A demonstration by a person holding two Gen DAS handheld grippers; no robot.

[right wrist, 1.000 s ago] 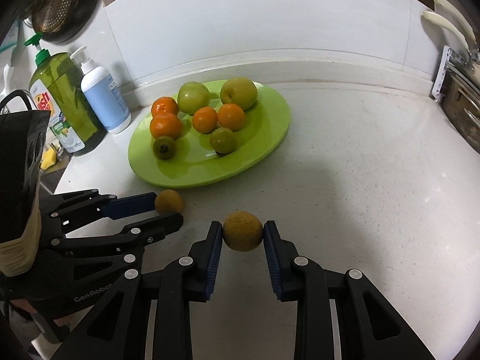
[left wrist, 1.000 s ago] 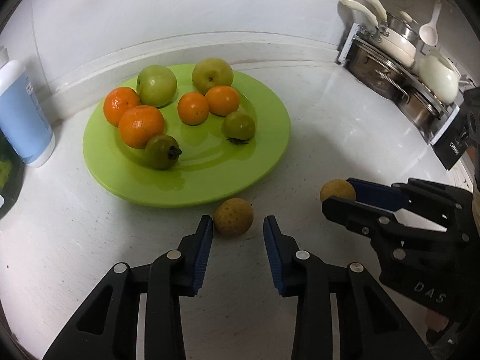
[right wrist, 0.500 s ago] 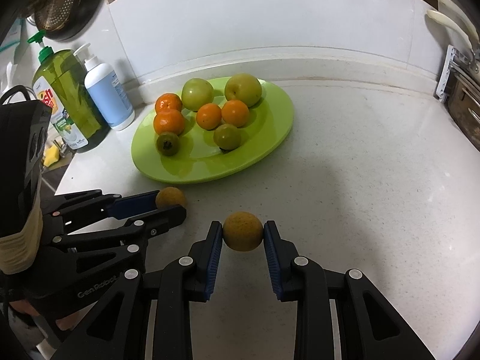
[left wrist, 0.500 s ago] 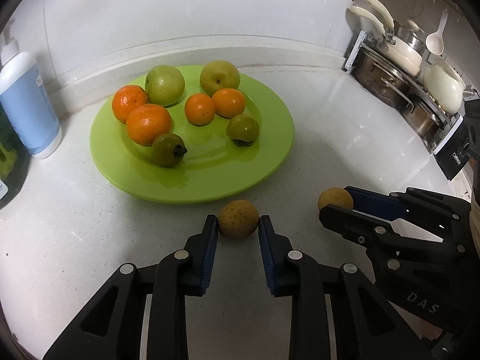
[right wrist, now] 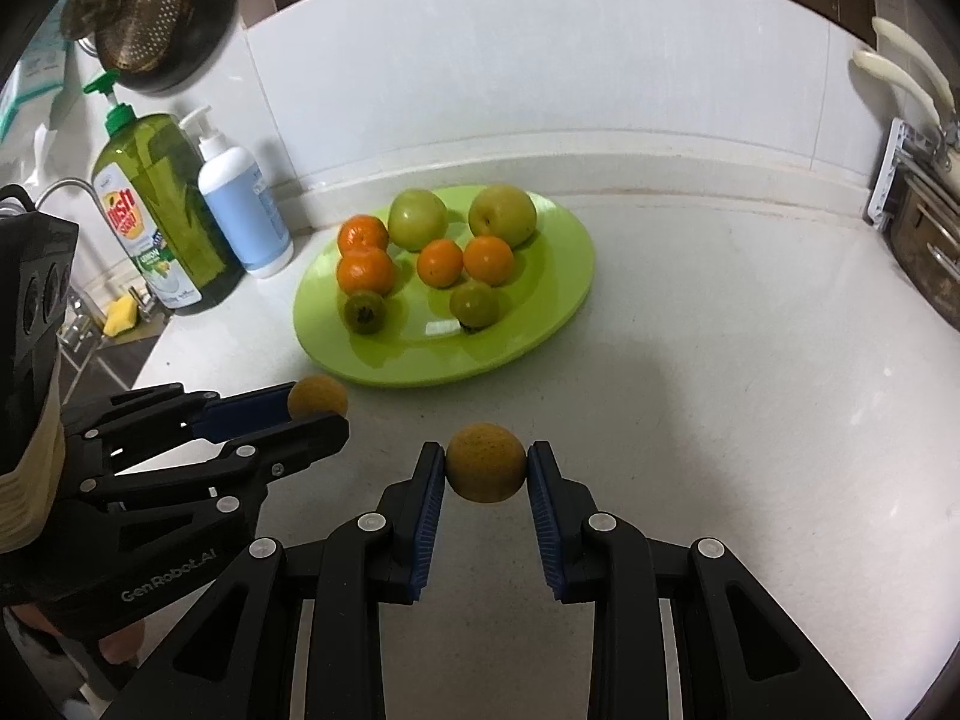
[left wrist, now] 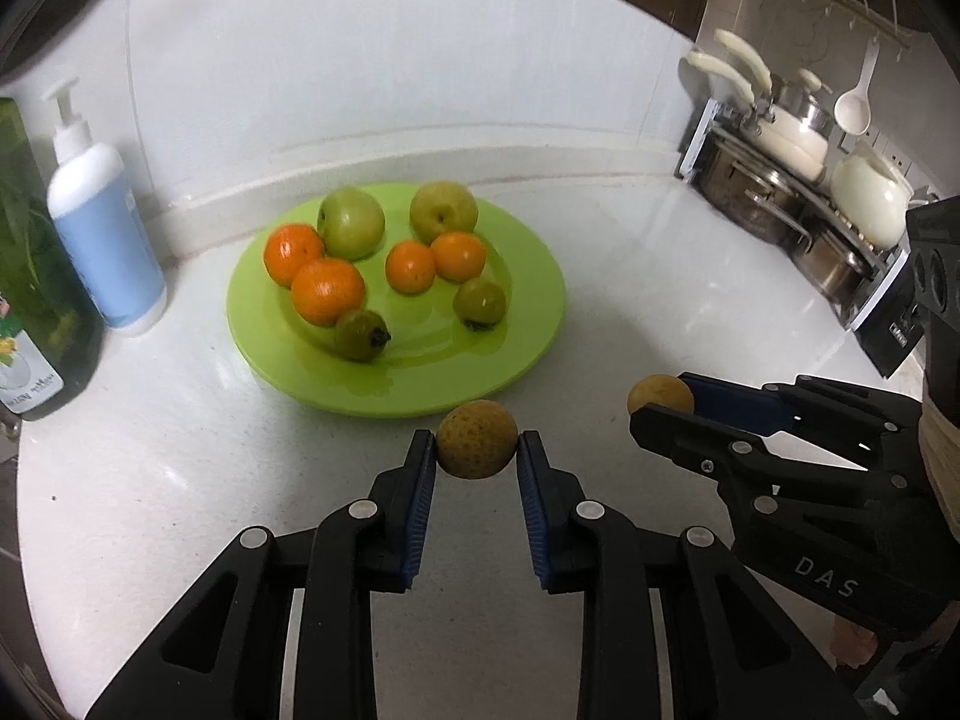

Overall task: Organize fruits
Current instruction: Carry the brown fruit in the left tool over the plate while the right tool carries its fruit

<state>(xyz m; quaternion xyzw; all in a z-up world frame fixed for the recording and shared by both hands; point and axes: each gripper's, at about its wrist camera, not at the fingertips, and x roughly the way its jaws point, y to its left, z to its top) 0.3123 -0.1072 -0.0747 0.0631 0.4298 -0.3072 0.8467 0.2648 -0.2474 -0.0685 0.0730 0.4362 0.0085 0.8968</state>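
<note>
My left gripper is shut on a small brown round fruit, held above the white counter just in front of the green plate. My right gripper is shut on a second brown fruit, also raised. Each gripper shows in the other's view: the right one and the left one. The plate holds several oranges, two green apples and two small dark green fruits.
A blue and white pump bottle and a green dish soap bottle stand left of the plate by the wall. A rack with pots and pans stands at the right. A strainer hangs at the upper left.
My left gripper closed on the brown fruit that lay on the counter and lifted it. My right gripper kept its fruit and rose slightly.
</note>
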